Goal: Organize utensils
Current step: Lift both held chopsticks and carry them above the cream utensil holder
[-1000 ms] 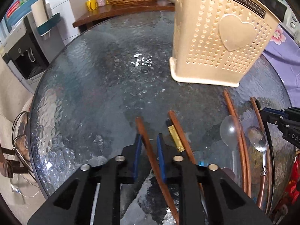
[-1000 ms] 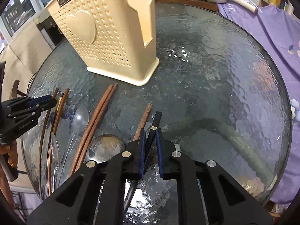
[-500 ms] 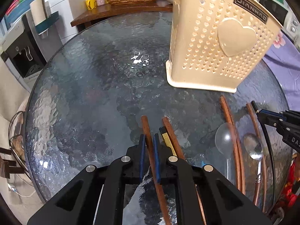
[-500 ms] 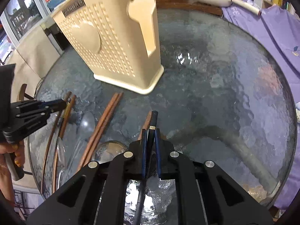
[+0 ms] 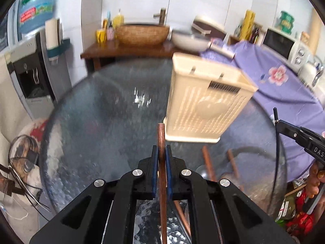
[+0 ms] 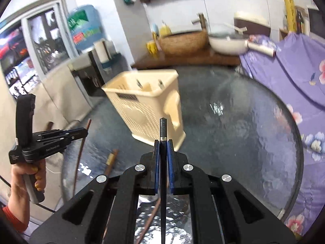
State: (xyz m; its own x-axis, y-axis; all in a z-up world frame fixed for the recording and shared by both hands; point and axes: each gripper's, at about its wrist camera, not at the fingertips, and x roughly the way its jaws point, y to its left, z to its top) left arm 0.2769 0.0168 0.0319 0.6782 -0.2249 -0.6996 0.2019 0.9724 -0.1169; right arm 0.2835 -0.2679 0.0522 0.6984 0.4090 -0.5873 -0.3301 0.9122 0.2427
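My left gripper [image 5: 161, 150] is shut on a brown wooden chopstick [image 5: 161, 136] and holds it lifted above the glass table [image 5: 101, 126]. My right gripper [image 6: 163, 144] is shut on a black chopstick [image 6: 163, 128], also lifted. The cream perforated utensil holder [image 5: 205, 105] stands on the table ahead of both; it also shows in the right wrist view [image 6: 150, 105]. In the right wrist view the left gripper [image 6: 85, 131] is at far left with its chopstick. In the left wrist view the right gripper [image 5: 279, 123] is at far right with the black chopstick.
More brown chopsticks [image 5: 209, 162] and a spoon [image 5: 202, 171] lie on the table near the holder. A gold-banded chopstick [image 6: 111, 158] lies there too. A purple floral cloth [image 6: 294, 77] is to the right. A wooden side table [image 5: 130, 48] holds a woven basket behind.
Both grippers have lifted off the table with their chopsticks and tilted up, so the views now show the room and the holder's open top. The views are motion-blurred.
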